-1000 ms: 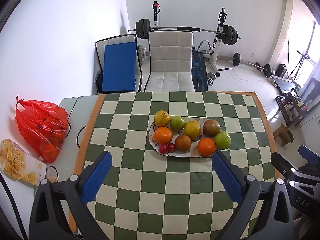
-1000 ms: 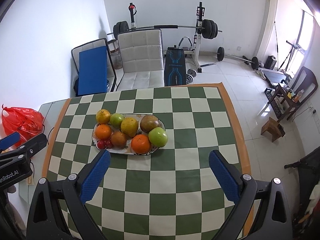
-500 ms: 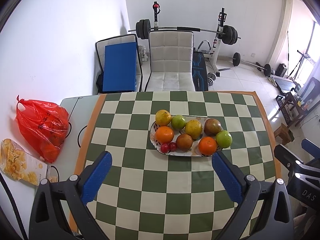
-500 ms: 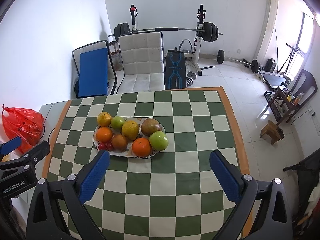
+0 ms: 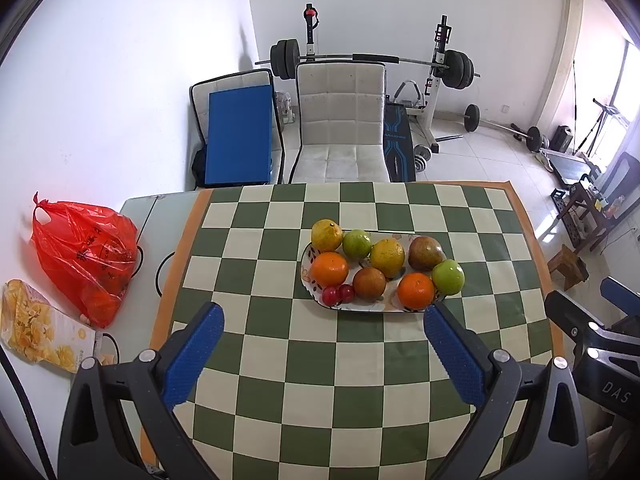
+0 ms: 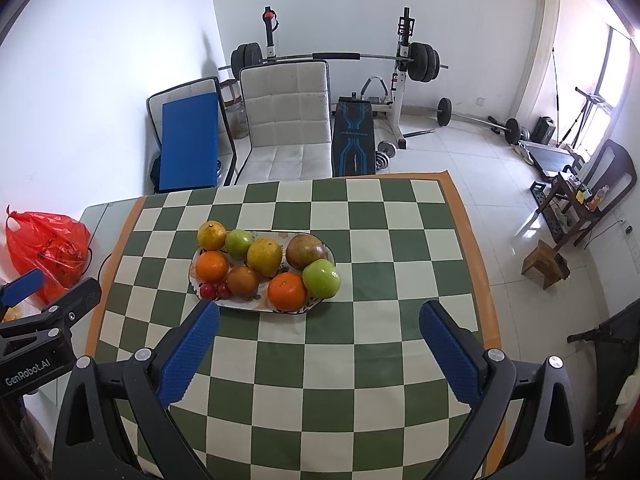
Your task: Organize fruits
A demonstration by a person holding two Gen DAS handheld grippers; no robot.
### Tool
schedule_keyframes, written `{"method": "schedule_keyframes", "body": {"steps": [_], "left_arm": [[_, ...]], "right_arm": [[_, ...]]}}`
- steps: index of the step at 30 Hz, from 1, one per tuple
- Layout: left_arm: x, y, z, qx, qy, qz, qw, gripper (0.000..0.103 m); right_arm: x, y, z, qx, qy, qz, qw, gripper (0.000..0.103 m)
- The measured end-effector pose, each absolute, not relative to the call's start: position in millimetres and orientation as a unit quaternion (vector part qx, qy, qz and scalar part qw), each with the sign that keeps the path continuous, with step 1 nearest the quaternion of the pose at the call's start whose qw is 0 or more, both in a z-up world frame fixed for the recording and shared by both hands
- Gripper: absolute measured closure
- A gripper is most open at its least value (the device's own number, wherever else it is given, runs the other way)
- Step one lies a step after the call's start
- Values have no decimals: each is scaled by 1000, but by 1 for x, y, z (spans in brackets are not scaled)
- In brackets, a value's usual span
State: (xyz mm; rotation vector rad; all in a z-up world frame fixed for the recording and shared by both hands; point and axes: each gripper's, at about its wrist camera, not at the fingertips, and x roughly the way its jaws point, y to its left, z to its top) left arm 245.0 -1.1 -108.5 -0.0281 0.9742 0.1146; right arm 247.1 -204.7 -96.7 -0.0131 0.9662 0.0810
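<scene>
A white patterned plate (image 5: 400, 238) sits mid-table on the green-and-cream checkered cloth, holding several fruits: oranges (image 5: 329, 269), green apples (image 5: 448, 277), yellow citrus (image 5: 387, 257), a brown-red fruit (image 5: 426, 253) and small red cherries (image 5: 338, 295). The plate also shows in the right wrist view (image 6: 280, 235). My left gripper (image 5: 323, 350) is open and empty, above the table near the plate's front. My right gripper (image 6: 319, 346) is open and empty, in front of and right of the plate.
A red plastic bag (image 5: 86, 258) and a snack packet (image 5: 38, 328) lie on the glass surface left of the cloth. A white chair (image 5: 340, 120) and a blue-cushioned chair (image 5: 239, 136) stand behind the table. Gym weights stand beyond.
Both grippers have drawn back slightly from the plate; the fruits sit a little farther away in both views. The fruits have not moved. Both stay open.
</scene>
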Motion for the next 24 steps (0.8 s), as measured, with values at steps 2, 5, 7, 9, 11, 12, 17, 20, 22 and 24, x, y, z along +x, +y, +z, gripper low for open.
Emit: {"method": "schedule_keyframes", "body": {"steps": [2, 5, 7, 9, 11, 12, 17, 20, 22, 24], "left_arm": [[245, 1, -108, -12, 468, 54, 882, 1], [245, 2, -108, -12, 466, 54, 883, 1], [245, 2, -109, -13, 467, 54, 883, 1], [246, 3, -109, -13, 466, 54, 883, 1], [246, 2, -108, -11, 467, 53, 883, 0], [246, 3, -108, -10, 466, 53, 883, 0], [245, 2, -109, -12, 467, 54, 882, 0], [245, 2, -109, -12, 467, 53, 883, 1], [245, 2, -109, -11, 466, 53, 883, 1], [244, 2, -109, -11, 465, 53, 883, 1]], "right_arm": [[246, -205, -97, -6, 466, 41, 884, 1], [244, -204, -98, -6, 467, 43, 883, 1], [243, -206, -97, -5, 467, 44, 883, 1], [244, -206, -97, -7, 467, 44, 883, 1], [244, -206, -97, -5, 468, 44, 883, 1], [244, -207, -97, -5, 468, 44, 883, 1], [245, -207, -96, -5, 468, 45, 883, 1], [245, -207, -95, -5, 467, 46, 883, 1], [245, -207, -94, -4, 466, 47, 884, 1], [245, -205, -92, -5, 466, 48, 884, 1]]}}
